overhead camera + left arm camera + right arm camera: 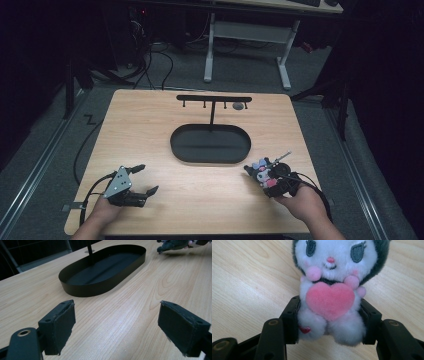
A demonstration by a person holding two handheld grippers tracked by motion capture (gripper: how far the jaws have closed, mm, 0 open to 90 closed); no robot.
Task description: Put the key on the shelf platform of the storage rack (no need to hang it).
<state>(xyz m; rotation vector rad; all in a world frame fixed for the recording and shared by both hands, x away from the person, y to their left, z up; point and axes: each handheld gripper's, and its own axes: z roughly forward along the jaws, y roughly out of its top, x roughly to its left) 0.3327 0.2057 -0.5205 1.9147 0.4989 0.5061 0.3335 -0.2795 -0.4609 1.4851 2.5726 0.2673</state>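
My right gripper point(329, 322) is clamped on a plush toy point(332, 290) w/ pink heart, jaws pinching its lower body, just above the wooden table point(150, 130), front-right near the black oval tray point(210, 144). My left gripper point(142, 180) is wide open, holding nothing, low at front-left. Both hands come in from the near edge

A small plush toy point(332, 292) has a white face, dark ears and a pink heart on its tummy. The right claw point(329, 322) squeezes its soft body from both sides. It sits at about 4 o'clock on the bench point(150, 125), near the black oval tray point(210, 144).
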